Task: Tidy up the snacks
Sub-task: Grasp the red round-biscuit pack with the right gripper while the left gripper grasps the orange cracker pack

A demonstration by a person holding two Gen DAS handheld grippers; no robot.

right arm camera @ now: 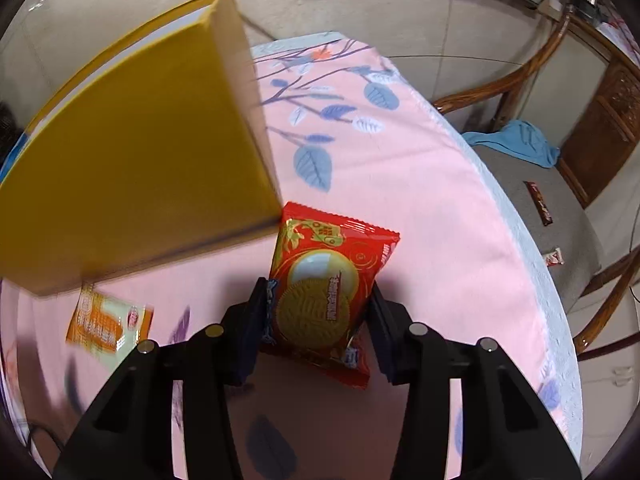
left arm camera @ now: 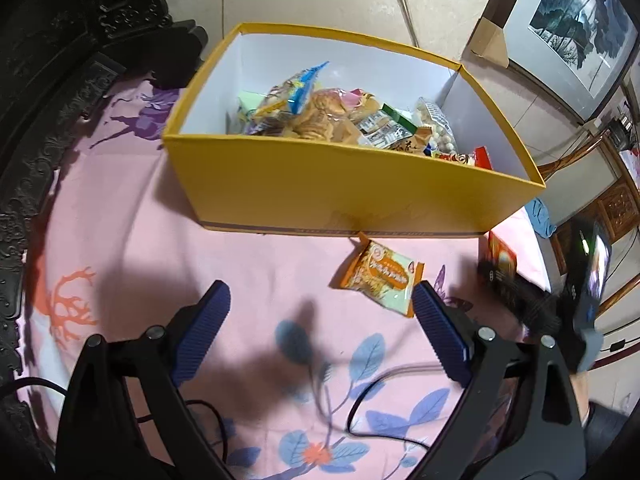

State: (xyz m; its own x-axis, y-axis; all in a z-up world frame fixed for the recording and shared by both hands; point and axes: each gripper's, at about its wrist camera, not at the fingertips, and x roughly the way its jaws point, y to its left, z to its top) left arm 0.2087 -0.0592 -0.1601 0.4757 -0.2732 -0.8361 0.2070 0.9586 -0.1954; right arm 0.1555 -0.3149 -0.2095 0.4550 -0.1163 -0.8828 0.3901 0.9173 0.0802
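Hovering over the pink floral tablecloth (left arm camera: pixel 120 208), the left gripper (left arm camera: pixel 322 312) stood spread wide and empty; an orange snack packet (left arm camera: pixel 378 274) lay ahead beside the yellow box (left arm camera: pixel 320 184) of snacks. Right view: the right gripper (right arm camera: pixel 318 306) clamped a red biscuit packet (right arm camera: pixel 326 280) near the box's corner, beige floor tiles (right arm camera: pixel 420 8) beyond.

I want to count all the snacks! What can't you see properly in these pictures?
- Left wrist view: the yellow box front wall hides the lower snacks inside.
- Left wrist view: the red packet is blurred and partly behind the right gripper.
- Right wrist view: the orange packet is motion-blurred, print unreadable.
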